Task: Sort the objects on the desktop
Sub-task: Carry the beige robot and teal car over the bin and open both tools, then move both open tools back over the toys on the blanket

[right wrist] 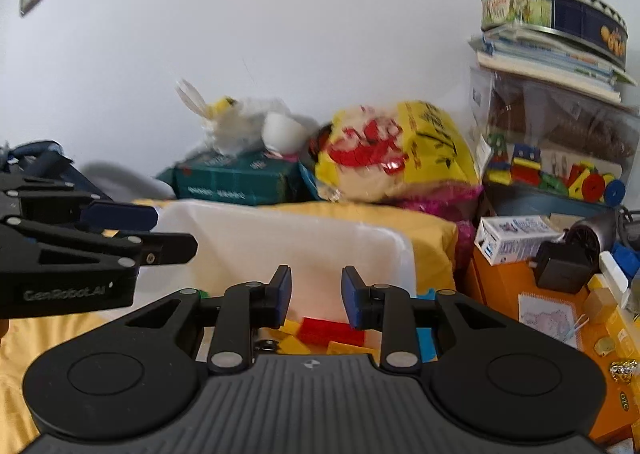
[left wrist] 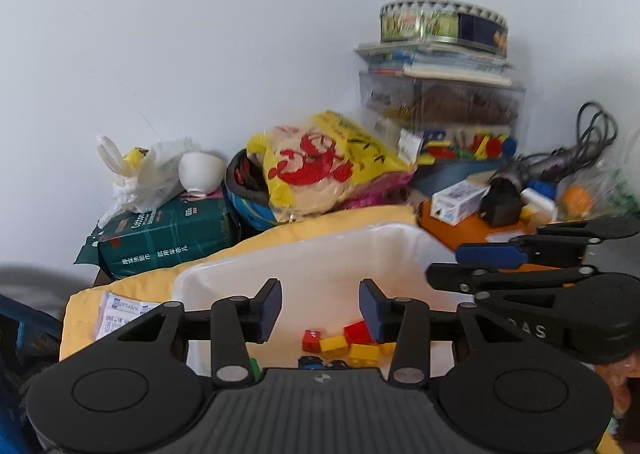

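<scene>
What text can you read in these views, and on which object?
"GenRobot.AI": side of the left gripper, seen from the right wrist.
"Cotton" and "600", beside Chinese print: green pack.
"AS", partly cut off: right gripper.
White carton, paper slip: too blurred.

Bright, even daylight; soft motion blur throughout.
Fisheye bends the edges, corners vignette dark. The yellow bag (right wrist: pixel 400 151) smears with glare; shadows stay faint on the white wall (left wrist: pixel 200 53).
</scene>
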`<state>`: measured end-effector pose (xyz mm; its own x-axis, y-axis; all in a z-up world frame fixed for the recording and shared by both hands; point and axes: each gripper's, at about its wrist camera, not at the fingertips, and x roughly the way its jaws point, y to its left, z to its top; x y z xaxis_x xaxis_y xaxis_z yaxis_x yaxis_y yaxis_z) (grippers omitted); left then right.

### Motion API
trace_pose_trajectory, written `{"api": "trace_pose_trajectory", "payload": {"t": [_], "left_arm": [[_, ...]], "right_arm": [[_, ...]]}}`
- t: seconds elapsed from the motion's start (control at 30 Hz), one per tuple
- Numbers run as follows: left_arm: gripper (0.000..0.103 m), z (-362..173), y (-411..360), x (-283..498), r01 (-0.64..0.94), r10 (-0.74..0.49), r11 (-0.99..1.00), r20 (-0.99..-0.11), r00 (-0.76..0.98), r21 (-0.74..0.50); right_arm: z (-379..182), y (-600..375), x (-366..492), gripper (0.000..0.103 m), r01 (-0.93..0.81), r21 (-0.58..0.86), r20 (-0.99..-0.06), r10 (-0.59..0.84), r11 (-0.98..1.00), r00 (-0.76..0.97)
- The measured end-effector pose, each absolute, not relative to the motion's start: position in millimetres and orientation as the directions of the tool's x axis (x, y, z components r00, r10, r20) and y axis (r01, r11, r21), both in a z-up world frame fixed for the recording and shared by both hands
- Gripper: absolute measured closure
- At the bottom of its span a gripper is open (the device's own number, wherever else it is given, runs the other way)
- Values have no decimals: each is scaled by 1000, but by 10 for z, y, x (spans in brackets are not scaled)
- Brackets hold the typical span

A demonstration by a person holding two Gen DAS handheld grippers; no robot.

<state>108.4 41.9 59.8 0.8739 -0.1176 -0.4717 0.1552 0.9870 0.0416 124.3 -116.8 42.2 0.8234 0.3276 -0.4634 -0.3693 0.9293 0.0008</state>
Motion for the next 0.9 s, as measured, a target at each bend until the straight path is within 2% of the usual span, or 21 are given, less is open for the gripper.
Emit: {"api": "trace_pose_trajectory", "payload": {"t": [0.1,0.17,0.27,0.37,0.5,0.63,0.9], "left_arm": [[50,575,397,785,165,-136,986,-466,874,21],[48,481,374,573,166,-139,986,-480,866,15],[41,216,338,290,165,-140,986,-520,842,2],[40,-200,252,73,208,-163,978,-606,779,5],[40,-589,172,-123,206,-150,978,-693,705,-1],[40,-744,182,-202,192,-126,981,-728,674,9],[40,-808,291,-250,140,-90,990,-749,657,4]], "right_arm": [[482,-1191,1032,61,-388,2,-439,350,921,828],[481,-1222,871,61,-397,5,-429,361,918,828],[387,-1261,628,59,-414,0,-451,370,910,812],[191,-1345,382,52,-403,28,-501,362,915,787],[-200,-1379,120,52,-394,-2,-599,314,919,736],[-481,-1375,-44,52,-431,-9,-692,305,902,654],[-683,-1407,-232,49,-448,1,-732,306,894,609]]}}
